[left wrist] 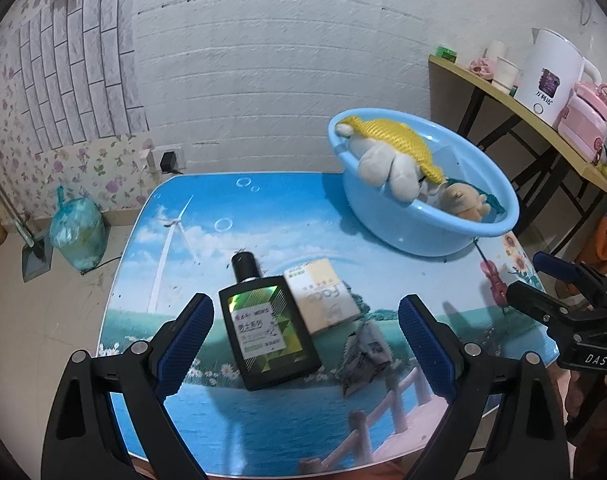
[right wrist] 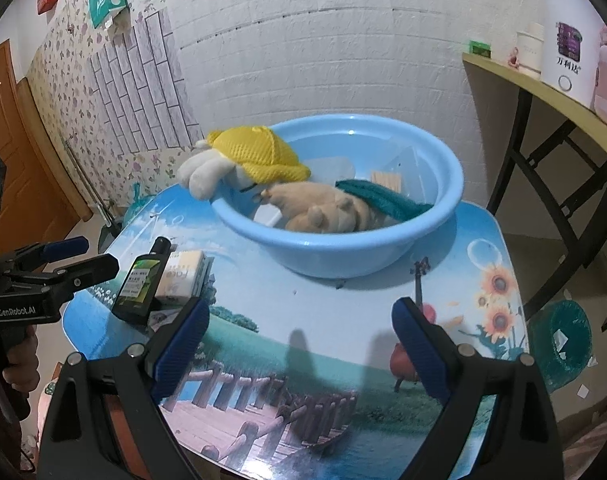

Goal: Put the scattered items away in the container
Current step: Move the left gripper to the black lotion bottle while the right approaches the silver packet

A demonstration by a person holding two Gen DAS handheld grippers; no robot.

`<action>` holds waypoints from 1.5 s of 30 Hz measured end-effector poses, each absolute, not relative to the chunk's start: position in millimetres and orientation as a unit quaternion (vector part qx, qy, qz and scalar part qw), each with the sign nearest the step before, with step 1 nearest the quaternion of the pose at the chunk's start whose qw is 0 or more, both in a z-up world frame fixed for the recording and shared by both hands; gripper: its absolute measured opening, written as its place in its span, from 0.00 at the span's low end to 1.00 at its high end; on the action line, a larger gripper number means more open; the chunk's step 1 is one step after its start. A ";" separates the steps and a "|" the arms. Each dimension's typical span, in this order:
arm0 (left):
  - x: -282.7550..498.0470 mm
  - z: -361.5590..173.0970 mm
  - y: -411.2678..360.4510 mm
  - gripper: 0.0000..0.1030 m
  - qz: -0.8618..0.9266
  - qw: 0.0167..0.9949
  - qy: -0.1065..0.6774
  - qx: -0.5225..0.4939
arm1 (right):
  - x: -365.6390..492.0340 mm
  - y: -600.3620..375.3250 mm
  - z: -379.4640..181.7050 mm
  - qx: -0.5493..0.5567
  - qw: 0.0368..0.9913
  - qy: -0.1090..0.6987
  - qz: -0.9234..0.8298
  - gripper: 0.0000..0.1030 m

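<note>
Three items loose on the printed table (left wrist: 151, 240), near its front-left corner: black bottle (left wrist: 269, 330) lying flat, cream box (left wrist: 323, 300) touching its right side, crumpled sachet (left wrist: 365, 354) just in front of the box. Blue basin (right wrist: 343, 248) at the far right, holding plush toys, one under a yellow mesh cloth (right wrist: 255, 154) draped over the rim. Left gripper (left wrist: 305, 320) spread wide, empty, hovering around the bottle. Right gripper (right wrist: 299, 326) likewise released, over bare tabletop.

The black bottle (right wrist: 139, 286) hides most of the crumpled packet (right wrist: 161, 317); its print is unreadable
</note>
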State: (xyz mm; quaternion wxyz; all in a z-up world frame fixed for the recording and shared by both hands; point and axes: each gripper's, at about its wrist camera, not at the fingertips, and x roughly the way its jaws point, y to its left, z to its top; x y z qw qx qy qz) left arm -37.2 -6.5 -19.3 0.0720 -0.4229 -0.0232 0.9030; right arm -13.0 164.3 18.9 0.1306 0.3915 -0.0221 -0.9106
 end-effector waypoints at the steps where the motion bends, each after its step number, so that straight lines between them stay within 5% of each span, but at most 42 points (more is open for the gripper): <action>1: -36.3 -21.4 -7.8 0.91 0.902 0.069 -0.023 -0.425 | -13.2 163.6 17.9 0.393 0.131 -0.022 -0.910 0.92; 37: -52.3 -93.0 -29.6 0.91 0.875 0.067 -0.046 -0.476 | -11.5 98.6 -20.4 0.448 0.200 0.004 -0.871 0.91; 42: -54.7 -98.6 -33.0 0.73 0.874 0.079 -0.053 -0.476 | -15.5 89.7 -23.6 0.455 0.201 0.011 -0.867 0.91; 45: -55.0 -97.4 -31.7 0.70 0.875 0.091 -0.048 -0.474 | -16.9 83.8 -26.0 0.460 0.204 0.013 -0.864 0.91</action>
